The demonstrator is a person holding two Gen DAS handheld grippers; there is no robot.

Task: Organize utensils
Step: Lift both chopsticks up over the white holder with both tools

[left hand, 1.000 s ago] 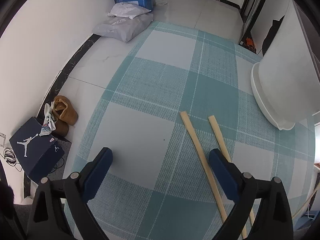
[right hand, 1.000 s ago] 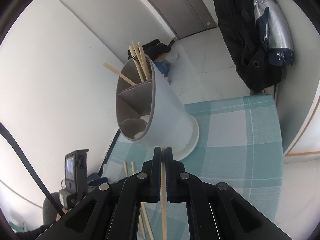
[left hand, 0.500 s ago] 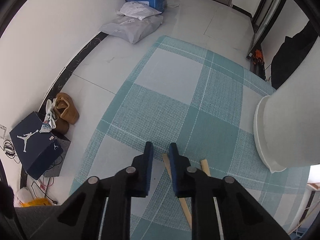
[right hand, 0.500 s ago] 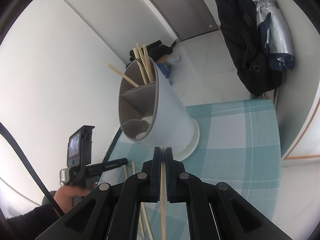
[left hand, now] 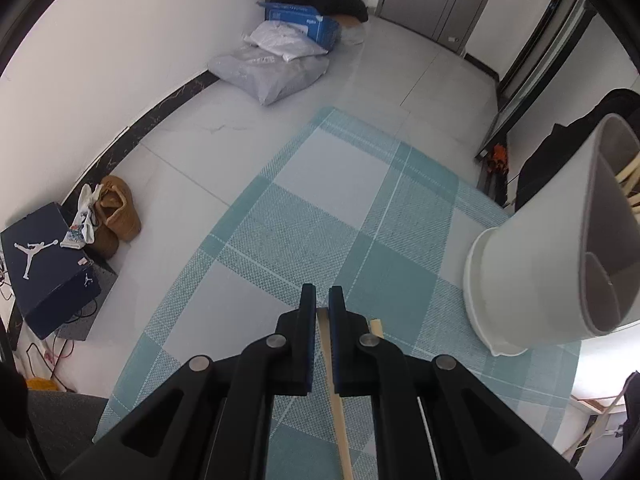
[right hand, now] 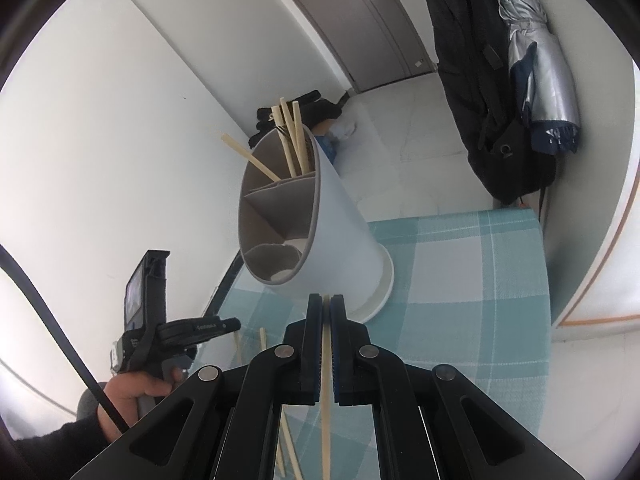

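Note:
My left gripper points down at the teal plaid cloth; its jaws are closing the last bit, pressing a wooden chopstick. A second chopstick lies on the cloth just to its right. The white divided utensil holder stands at the right. In the right wrist view my right gripper is shut on another chopstick, short of the holder, whose far compartment holds several chopsticks. A hand carries the left gripper at the lower left.
On the floor to the left are a dark shoe box and brown shoes. Grey and white bags and a blue box lie by the far wall. A dark coat and a silver umbrella hang at the right.
The left jaws went from wide open to shut on a chopstick, and the gripper has risen from the cloth with it. The right gripper keeps still, holding its chopstick.

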